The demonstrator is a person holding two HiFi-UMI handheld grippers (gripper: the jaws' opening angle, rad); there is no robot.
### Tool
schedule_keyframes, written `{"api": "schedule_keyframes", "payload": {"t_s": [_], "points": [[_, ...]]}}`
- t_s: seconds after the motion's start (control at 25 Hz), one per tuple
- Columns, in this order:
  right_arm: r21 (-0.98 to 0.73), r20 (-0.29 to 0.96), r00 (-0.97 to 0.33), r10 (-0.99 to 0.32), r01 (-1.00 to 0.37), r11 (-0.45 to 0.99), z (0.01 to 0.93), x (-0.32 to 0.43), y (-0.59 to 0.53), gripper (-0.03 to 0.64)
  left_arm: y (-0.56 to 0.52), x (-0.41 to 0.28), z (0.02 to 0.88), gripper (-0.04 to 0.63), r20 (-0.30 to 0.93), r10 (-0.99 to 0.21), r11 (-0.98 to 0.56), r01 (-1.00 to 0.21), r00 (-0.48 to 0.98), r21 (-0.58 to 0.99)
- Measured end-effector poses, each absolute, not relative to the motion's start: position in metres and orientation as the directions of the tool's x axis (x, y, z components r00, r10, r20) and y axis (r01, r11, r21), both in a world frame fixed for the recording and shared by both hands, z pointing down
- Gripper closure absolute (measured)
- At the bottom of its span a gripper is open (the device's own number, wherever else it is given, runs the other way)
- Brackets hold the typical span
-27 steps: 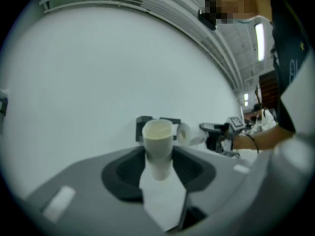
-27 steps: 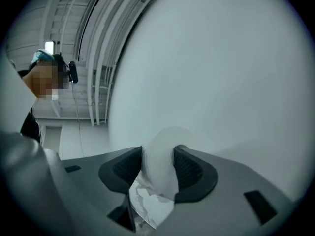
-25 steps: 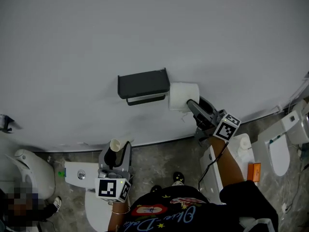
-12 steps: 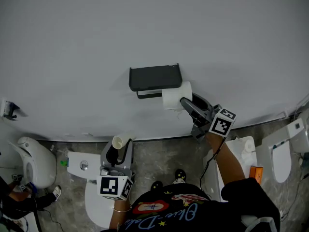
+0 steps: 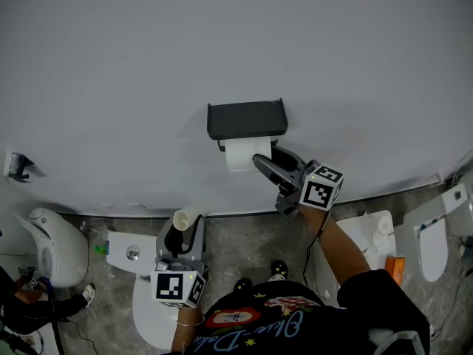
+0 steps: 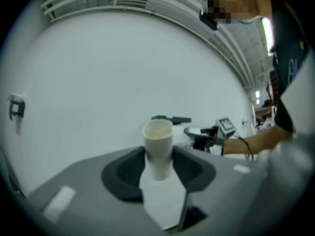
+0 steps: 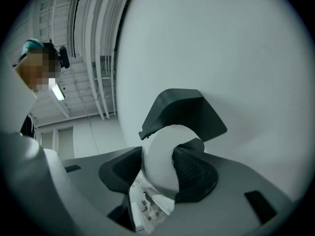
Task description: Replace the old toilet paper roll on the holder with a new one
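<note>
A dark holder (image 5: 246,120) with a flat lid is fixed to the white wall, and it also fills the middle of the right gripper view (image 7: 189,113). My right gripper (image 5: 260,161) is shut on a full white toilet paper roll (image 5: 240,154), held just under the holder's lid; up close the roll (image 7: 160,163) sits squeezed between both pads. My left gripper (image 5: 182,226) stays lower left, shut on an empty cardboard tube (image 5: 182,220), which stands upright between its jaws (image 6: 158,149).
Below the wall are white toilets: one under the left gripper (image 5: 140,287), one at the left edge (image 5: 48,257), others at the right (image 5: 369,231). A small fitting (image 5: 15,166) sticks out of the wall at far left. The floor is grey stone.
My right gripper has carried the white roll leftward along the wall, from beside the holder's right end to under its lid. The left gripper with the tube has barely shifted.
</note>
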State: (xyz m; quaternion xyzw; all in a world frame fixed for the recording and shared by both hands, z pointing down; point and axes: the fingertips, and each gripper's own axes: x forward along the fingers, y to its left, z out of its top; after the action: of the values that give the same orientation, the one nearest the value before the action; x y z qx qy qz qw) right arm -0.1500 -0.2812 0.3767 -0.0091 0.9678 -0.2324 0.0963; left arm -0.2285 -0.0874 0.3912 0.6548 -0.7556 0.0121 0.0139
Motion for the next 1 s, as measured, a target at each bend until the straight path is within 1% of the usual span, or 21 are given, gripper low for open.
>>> {"api": "schedule_keyframes", "payload": {"t_s": [0.16, 0.24, 0.36, 0.48, 0.64, 0.68, 0.72, 0.76, 1.0], "points": [[-0.435, -0.183, -0.981, -0.064, 0.022, 0.900, 0.378, -0.148, -0.281, 0.410, -0.088, -0.231, 0.392, 0.425, 0.035, -0.990, 0.138, -0.990, -0.138, 0.006], [-0.439, -0.171, -0.981, -0.091, -0.007, 0.898, 0.379, -0.145, -0.282, 0.410, -0.089, -0.230, 0.392, 0.425, 0.036, -0.991, 0.130, -0.991, -0.130, 0.009], [-0.427, -0.151, -0.973, -0.174, -0.095, 0.899, 0.383, -0.130, -0.287, 0.408, -0.092, -0.228, 0.395, 0.425, 0.037, -0.993, 0.114, -0.993, -0.113, 0.013], [-0.431, -0.165, -0.948, -0.273, -0.179, 0.884, 0.383, -0.106, -0.290, 0.407, -0.095, -0.224, 0.397, 0.425, 0.042, -0.995, 0.093, -0.996, -0.093, 0.016], [-0.427, -0.163, -0.929, -0.333, -0.238, 0.872, 0.379, -0.081, -0.274, 0.411, -0.101, -0.217, 0.401, 0.425, 0.048, -0.997, 0.064, -0.998, -0.063, 0.018], [-0.413, -0.152, -0.924, -0.350, -0.262, 0.872, 0.379, -0.078, -0.270, 0.442, -0.103, -0.216, 0.401, 0.425, 0.047, -0.997, 0.059, -0.998, -0.059, 0.018], [-0.394, -0.145, -0.919, -0.368, -0.287, 0.873, 0.378, -0.074, -0.266, 0.569, -0.104, -0.216, 0.401, 0.425, 0.046, -0.997, 0.055, -0.998, -0.054, 0.018], [-0.375, -0.141, -0.914, -0.379, -0.305, 0.875, 0.378, -0.071, -0.263, 0.599, -0.105, -0.215, 0.401, 0.425, 0.048, -0.998, 0.050, -0.999, -0.049, 0.018], [-0.340, -0.124, -0.913, -0.389, -0.329, 0.881, 0.377, -0.064, -0.254, 0.603, -0.109, -0.211, 0.406, 0.425, 0.064, -0.998, 0.030, -0.999, -0.028, 0.023]]}}
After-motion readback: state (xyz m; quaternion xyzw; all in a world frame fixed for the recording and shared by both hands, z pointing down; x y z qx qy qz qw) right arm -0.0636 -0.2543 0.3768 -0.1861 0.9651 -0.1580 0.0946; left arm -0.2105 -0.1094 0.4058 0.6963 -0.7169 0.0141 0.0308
